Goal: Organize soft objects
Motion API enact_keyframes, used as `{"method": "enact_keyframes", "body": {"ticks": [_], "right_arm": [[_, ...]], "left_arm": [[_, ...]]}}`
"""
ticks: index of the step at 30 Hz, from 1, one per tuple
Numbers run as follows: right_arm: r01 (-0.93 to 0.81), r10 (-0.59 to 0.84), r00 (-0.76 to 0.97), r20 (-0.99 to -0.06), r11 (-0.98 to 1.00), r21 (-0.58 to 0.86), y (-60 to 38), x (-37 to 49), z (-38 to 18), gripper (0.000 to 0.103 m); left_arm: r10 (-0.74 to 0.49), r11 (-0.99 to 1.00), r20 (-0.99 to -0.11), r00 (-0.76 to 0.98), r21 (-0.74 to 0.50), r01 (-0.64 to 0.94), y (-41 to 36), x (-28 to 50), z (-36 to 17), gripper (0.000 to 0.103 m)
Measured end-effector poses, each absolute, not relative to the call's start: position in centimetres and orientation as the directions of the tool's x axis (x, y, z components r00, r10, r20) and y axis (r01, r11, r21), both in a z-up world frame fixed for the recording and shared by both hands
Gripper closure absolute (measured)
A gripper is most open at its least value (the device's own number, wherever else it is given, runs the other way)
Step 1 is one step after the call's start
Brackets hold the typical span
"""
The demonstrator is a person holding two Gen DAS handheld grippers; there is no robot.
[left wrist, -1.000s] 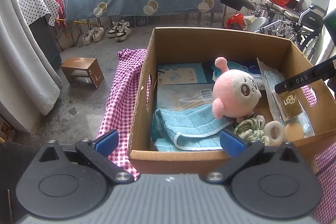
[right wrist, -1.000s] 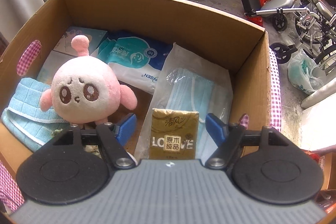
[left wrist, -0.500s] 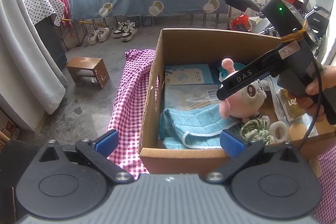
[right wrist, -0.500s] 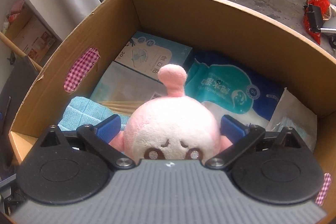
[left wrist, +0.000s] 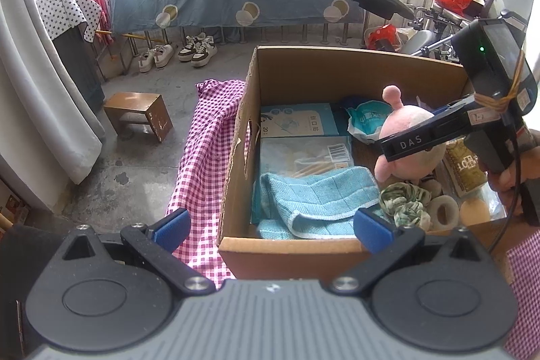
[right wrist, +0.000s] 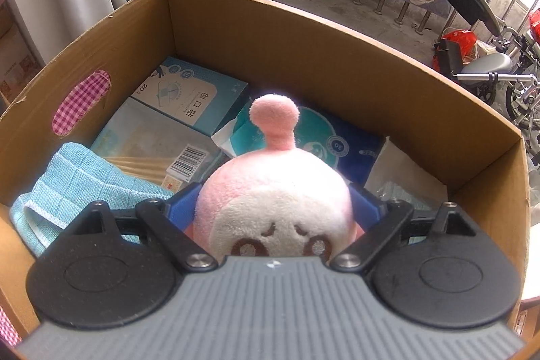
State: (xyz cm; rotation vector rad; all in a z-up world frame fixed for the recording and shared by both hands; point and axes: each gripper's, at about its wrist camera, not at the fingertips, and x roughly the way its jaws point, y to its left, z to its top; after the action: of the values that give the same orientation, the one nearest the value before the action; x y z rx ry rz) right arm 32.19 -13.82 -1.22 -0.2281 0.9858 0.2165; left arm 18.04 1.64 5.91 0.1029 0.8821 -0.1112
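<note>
right gripper (right wrist: pixel 274 211) clamps plush (right wrist: pixel 275 201) between its blue pads, inside box (right wrist: pixel 303 32) | left gripper (left wrist: pixel 271 226) wide, outside box's near wall

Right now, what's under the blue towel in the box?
The blue towel lies over a flat pale packet with a barcode and wooden sticks, near edge covered. Whatever is beneath the towel's front fold against the cardboard box wall is hidden.

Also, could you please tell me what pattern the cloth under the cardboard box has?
The cloth is a magenta-and-white gingham check, clearest in the left wrist view.
</note>
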Motion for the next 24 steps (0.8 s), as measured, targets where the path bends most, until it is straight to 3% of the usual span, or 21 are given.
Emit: {"method": "enact_keyframes", "body": {"ticks": [5, 15, 24], "right_arm": [[-0.270, 0.132, 0.500, -0.856, 0.963, -0.009, -14.2, 32.9, -1.7, 0.010], [-0.305, 0.135, 0.447, -0.884, 0.952, -0.009, -13.2, 33.4, -1.8, 0.005], [-0.181, 0.237, 0.626, -0.743, 0.971, 0.157, -18.7, 26.2, 7.4, 0.001]], "left_arm": [[-0.051, 0.989, -0.771, 0.634, 0.049, 0.139, 1.6, 17.9, 6.2, 0.000], [-0.040, 0.989, -0.763, 0.645, 0.064, 0.136, 1.4, 16.9, 7.0, 0.000], [-0.038, 0.986, -0.751, 0.660, 0.078, 0.146, 0.8, 15.6, 7.8, 0.000]]}}
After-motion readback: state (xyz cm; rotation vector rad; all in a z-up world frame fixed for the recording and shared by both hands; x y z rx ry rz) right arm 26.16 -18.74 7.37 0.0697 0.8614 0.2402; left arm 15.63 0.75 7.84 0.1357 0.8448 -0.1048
